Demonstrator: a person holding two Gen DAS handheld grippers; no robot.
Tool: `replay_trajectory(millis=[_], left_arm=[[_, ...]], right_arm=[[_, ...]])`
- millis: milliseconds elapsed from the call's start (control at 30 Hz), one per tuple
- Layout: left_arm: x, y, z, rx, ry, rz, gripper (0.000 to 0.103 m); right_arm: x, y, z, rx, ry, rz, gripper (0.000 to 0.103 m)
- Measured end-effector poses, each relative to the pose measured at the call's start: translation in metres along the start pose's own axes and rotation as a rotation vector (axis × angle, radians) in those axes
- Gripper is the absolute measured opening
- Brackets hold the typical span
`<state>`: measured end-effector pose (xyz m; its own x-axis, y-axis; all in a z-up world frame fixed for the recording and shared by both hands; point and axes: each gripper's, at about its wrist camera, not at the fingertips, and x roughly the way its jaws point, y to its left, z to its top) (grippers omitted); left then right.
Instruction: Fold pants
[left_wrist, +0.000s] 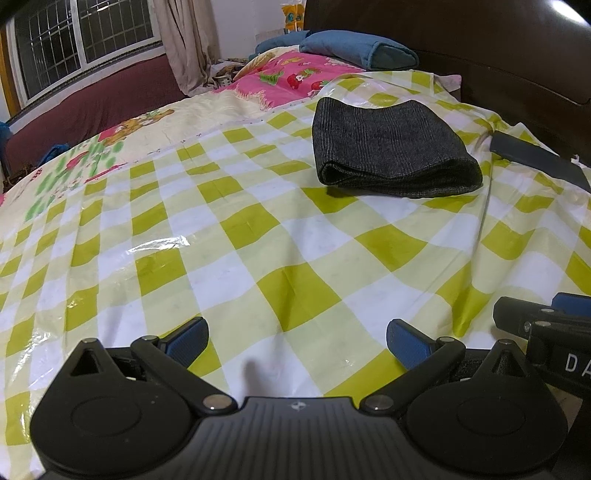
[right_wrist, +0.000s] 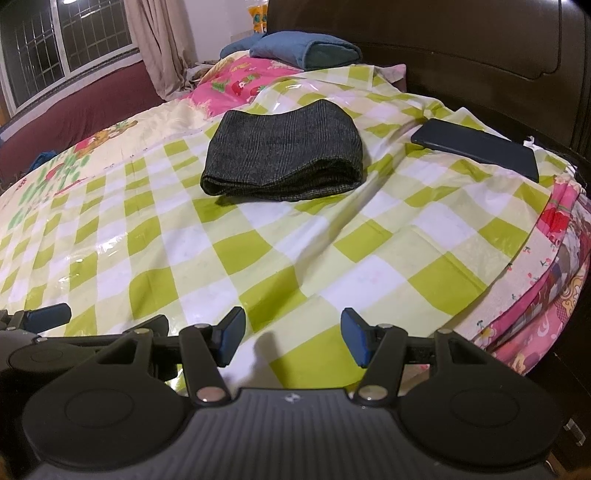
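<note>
Pants (right_wrist: 282, 162) folded on checked cloth (right_wrist: 258, 258), letters "DA" on right gripper (left_wrist: 576, 363)

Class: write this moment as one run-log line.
pants: folded on checked sheet | left gripper: open, empty | right gripper: open, empty | phone: right of pants

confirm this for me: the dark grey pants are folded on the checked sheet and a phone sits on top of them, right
Not quite. The dark grey pants are folded on the checked sheet, but the phone lies on the sheet beside them, apart from them, toward the headboard. The right wrist view shows this.
</note>
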<state>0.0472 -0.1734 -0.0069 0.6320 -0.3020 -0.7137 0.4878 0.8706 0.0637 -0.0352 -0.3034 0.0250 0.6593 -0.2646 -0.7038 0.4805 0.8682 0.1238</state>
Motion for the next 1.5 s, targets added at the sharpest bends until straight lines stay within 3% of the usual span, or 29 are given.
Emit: replay_trajectory(millis=[1500], left_arm=[[0.0017, 0.0007, -0.0022, 0.010, 0.022, 0.016, 0.103]], right_arm=[[0.0055, 0.0022, -0.0014, -0.013, 0.024, -0.008, 0.059]])
